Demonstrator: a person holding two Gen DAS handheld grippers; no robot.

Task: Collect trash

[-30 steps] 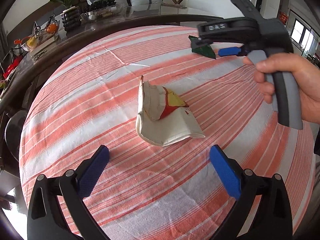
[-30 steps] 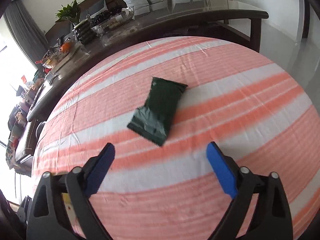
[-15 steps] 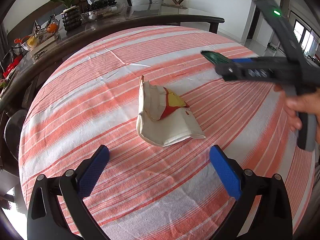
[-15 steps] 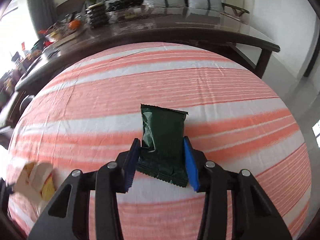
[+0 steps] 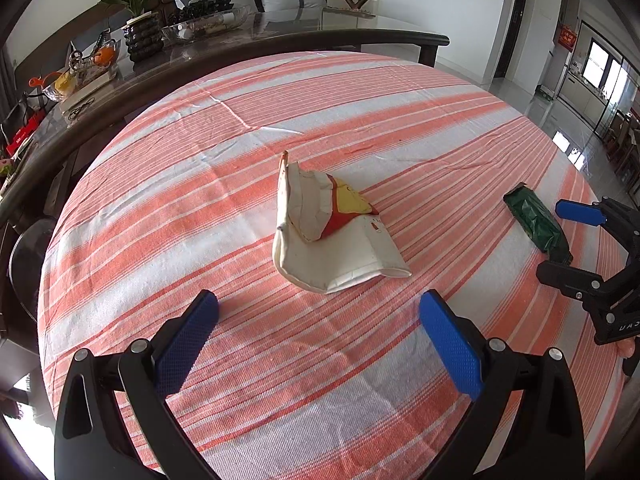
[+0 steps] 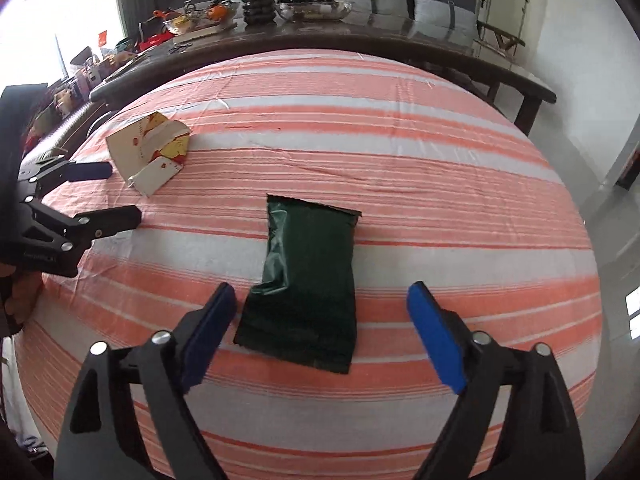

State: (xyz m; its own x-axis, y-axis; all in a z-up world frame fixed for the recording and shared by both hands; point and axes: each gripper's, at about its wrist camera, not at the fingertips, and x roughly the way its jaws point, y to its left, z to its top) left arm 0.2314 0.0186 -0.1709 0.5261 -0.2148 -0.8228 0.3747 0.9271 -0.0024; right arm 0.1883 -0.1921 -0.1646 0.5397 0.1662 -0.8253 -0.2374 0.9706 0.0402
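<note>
A crumpled white carton with red and yellow print (image 5: 332, 236) lies on the striped tablecloth, just ahead of my open, empty left gripper (image 5: 320, 340); it also shows in the right wrist view (image 6: 150, 156). A dark green wrapper (image 6: 308, 284) lies flat on the cloth between the open jaws of my right gripper (image 6: 320, 332), touching neither pad. In the left wrist view the green wrapper (image 5: 536, 224) lies at the right with the right gripper (image 5: 568, 240) around its near end. The left gripper (image 6: 108, 192) shows at the left of the right wrist view.
The round table carries an orange-and-white striped cloth (image 5: 200, 184). Behind it stands a dark glass-topped table (image 5: 280, 28) with a potted plant (image 5: 138, 20), a glass bowl and clutter. Tiled floor lies beyond the table's right edge (image 5: 560, 120).
My right gripper closed on the green wrapper half a second ago, carried it nearer the carton, and now stands open with the wrapper lying on the cloth. My left gripper has not moved.
</note>
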